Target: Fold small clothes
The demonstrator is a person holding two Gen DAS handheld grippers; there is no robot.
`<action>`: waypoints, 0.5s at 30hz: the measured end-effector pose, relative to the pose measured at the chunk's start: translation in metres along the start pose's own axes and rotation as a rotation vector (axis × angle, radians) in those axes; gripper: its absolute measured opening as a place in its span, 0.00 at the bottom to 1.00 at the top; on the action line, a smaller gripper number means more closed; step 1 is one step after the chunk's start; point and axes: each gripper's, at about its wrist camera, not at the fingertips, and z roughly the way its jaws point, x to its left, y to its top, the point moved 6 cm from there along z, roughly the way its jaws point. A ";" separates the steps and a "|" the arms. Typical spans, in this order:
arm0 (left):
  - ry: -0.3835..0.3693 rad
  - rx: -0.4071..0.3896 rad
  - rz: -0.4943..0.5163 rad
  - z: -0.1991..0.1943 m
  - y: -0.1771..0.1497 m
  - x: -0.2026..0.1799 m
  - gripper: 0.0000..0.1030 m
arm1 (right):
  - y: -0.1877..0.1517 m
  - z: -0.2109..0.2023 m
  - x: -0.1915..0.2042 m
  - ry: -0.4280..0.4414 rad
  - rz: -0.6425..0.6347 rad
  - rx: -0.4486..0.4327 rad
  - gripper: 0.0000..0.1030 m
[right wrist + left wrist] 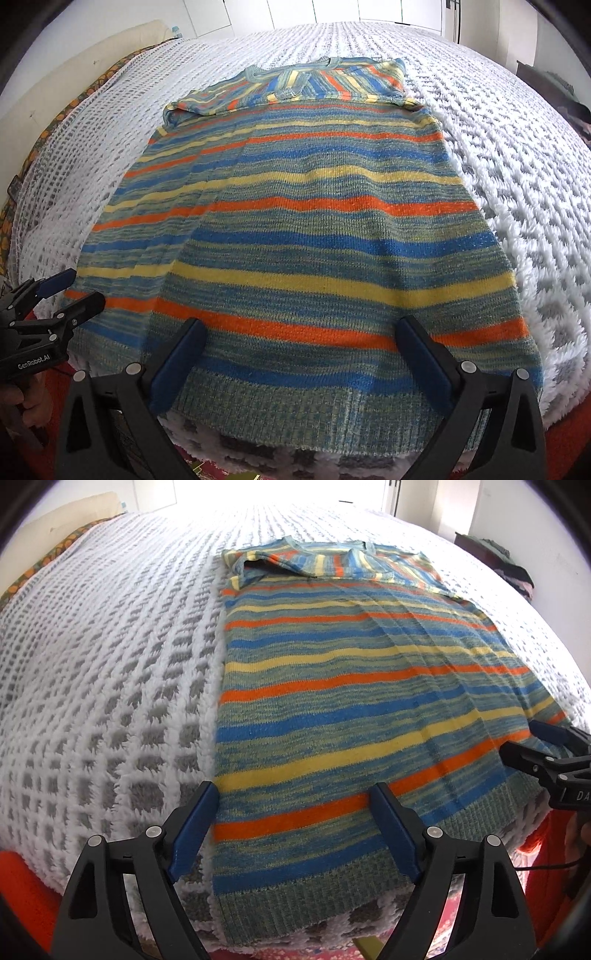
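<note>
A striped sweater lies flat on a white and grey blanket that covers a bed. Its ribbed hem runs along the near edge of the bed and partly hangs over it, while the neck end points toward the far edge. The sleeves are folded in across the upper part, so the body forms a long rectangle with orange, blue and yellow bands running from side to side.

The left gripper hovers over the near left corner of the sweater. Its blue-padded jaws stand wide apart. One finger sits over the blanket just beside the sweater's left edge and the other over the knit, near an orange stripe. The left edge and hem corner lie between them, but the pads do not press on the fabric.

The right gripper hangs over the near right part of the sweater, above the hem. Its jaws are also spread wide, with both fingers over the knit and a broad patch of the lower stripes between them. Nothing is clamped. Whether the tips touch the cloth cannot be told.

In each wrist view the other gripper shows at the side, near the sweater's lower corner, jaws parted. A person's hand holds the left one.
</note>
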 end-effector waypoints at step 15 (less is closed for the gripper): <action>-0.001 0.004 0.006 0.000 0.000 0.000 0.84 | 0.000 0.001 0.000 -0.006 -0.005 -0.001 0.99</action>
